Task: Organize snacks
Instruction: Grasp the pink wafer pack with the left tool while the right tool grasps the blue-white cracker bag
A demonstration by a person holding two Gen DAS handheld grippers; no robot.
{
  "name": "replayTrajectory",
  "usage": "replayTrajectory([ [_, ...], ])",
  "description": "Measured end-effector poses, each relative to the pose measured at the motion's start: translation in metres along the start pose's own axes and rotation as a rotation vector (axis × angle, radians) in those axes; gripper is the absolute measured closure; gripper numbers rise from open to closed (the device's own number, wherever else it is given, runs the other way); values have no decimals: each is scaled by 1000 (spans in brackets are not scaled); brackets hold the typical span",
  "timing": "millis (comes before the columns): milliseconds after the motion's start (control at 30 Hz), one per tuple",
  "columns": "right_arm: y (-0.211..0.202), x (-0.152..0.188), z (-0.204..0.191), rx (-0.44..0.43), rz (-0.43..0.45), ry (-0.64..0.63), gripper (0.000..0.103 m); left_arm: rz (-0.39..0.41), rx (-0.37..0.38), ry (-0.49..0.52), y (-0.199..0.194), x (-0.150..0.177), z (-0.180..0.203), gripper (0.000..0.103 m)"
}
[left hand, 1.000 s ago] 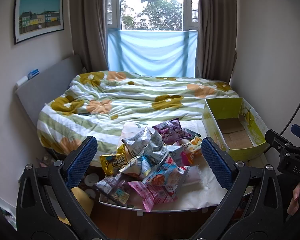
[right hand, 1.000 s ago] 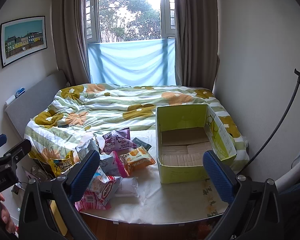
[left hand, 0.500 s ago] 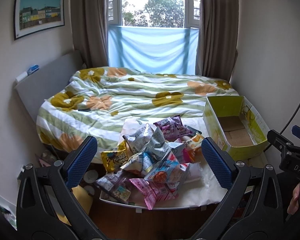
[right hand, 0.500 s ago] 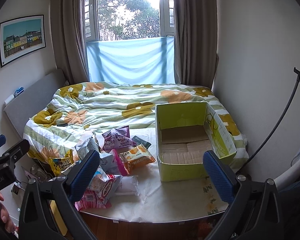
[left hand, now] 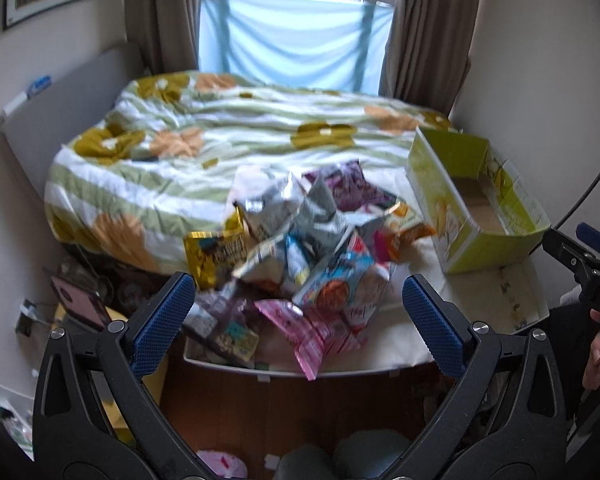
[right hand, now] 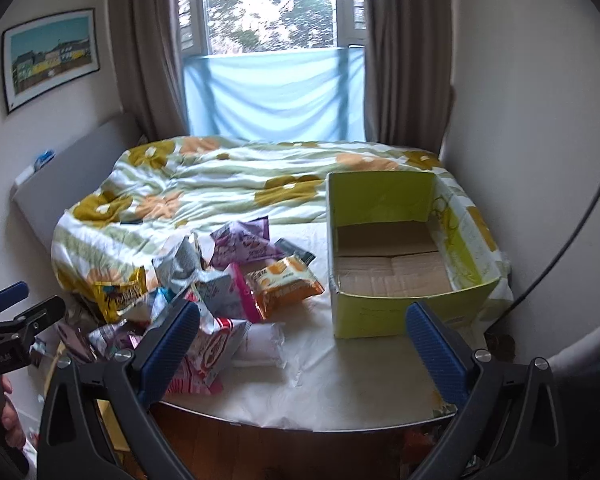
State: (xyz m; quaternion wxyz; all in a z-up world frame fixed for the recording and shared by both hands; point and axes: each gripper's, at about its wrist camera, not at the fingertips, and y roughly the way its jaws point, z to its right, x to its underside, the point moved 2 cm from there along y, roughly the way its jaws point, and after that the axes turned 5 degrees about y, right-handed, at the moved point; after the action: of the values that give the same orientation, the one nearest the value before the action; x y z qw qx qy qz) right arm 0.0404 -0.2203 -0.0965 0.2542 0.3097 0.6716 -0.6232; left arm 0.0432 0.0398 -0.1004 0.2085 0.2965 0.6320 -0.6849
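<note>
**Snack heap and empty carton on a white-covered table at the bed's foot**

While both tools hung short of the table, neither touched anything. At far left of the left-wrist view, floor clutter (left hand: 84, 300) lay below the bed (left hand: 228, 148), which bordered the whole far side of the table (left hand: 512, 300). The left gripper (left hand: 298, 320) stood with its jaws wide apart and nothing between them, facing the snack heap (left hand: 300, 248); that view was blurred, so labels could not be read. The heap crowded the table's left portion: a yellow packet (left hand: 216, 256) hung at the left edge against the quilt, and a pink packet (left hand: 300, 332) overhung the near rim. Loose packets lay overlapped, so that lower ones were partly hidden by silver bags on top.

In the right-wrist view, an orange packet (right hand: 284, 284) lay at the heap's right margin, apart from the green box (right hand: 384, 316) with bare white cover between them. The box sat at the table's right end, open-topped, its cardboard floor bare, its far wall toward the bed. The right gripper (right hand: 302, 340) was likewise spread open and empty, with an open strip of table before it. To the right, a wall (right hand: 532, 120) stood close, and a dark cable (right hand: 580, 216) arced across it.
</note>
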Motion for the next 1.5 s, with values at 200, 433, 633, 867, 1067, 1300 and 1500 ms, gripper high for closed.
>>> replayTrajectory([
  [200, 56, 11, -12, -154, -95, -99, 0, -107, 13, -82, 51, 31, -8, 1],
  [433, 121, 32, -38, -343, -190, -318, 0, -211, 39, -219, 110, 67, -3, 1],
  [633, 160, 46, -59, -493, -270, -484, 0, -241, 18, -355, 142, 84, -2, 3],
  [867, 197, 57, -80, -615, -345, -624, 0, -268, 46, -451, 171, 95, -2, 15],
  [1067, 214, 62, -91, -683, -387, -698, 5, -284, 58, -493, 188, 100, 1, 28],
  [1300, 234, 65, -101, -737, -409, -780, 15, -299, 73, -530, 199, 106, 1, 33],
  [1500, 240, 67, -103, -785, -428, -810, 19, -287, 64, -517, 204, 102, 10, 43],
])
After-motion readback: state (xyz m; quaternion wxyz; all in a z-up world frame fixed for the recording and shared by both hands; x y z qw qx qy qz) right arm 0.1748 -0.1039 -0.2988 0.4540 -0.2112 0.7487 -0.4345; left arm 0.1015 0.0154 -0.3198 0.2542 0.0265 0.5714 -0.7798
